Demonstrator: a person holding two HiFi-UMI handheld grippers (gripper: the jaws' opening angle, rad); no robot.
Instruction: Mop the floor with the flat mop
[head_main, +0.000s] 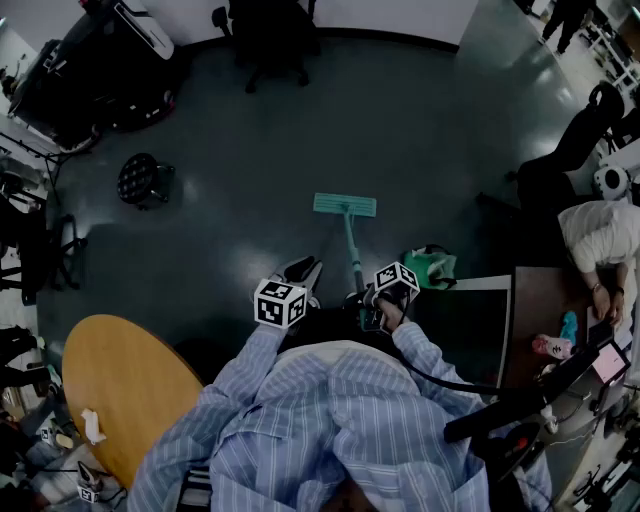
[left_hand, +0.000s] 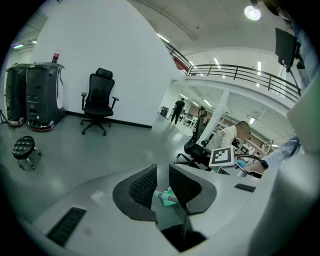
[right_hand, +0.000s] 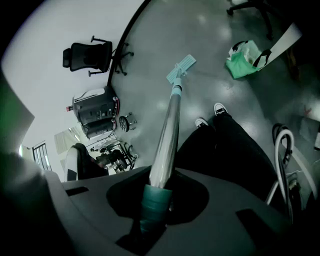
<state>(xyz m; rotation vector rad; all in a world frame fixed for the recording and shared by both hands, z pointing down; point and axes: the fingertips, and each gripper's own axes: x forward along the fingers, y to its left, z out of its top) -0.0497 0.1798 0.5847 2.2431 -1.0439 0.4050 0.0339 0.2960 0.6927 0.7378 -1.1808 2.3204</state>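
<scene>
The flat mop's teal head (head_main: 344, 205) lies flat on the dark floor ahead of me; its handle (head_main: 352, 258) slants back to my right gripper (head_main: 372, 315). In the right gripper view the right gripper (right_hand: 160, 192) is shut on the handle's teal grip (right_hand: 152, 202), and the silver handle (right_hand: 167, 135) runs down to the mop head (right_hand: 181, 67). My left gripper (head_main: 303, 272) hangs just left of the handle, apart from it. Its jaws (left_hand: 162, 186) stand a little apart with nothing between them; a piece of the teal grip (left_hand: 167, 196) shows through the gap.
A green bag (head_main: 430, 267) sits on the floor right of the handle. A round wooden table (head_main: 120, 390) is at my left, a dark desk (head_main: 545, 300) with a seated person (head_main: 600, 235) at my right. A stool (head_main: 140, 180) and an office chair (head_main: 270, 40) stand farther off.
</scene>
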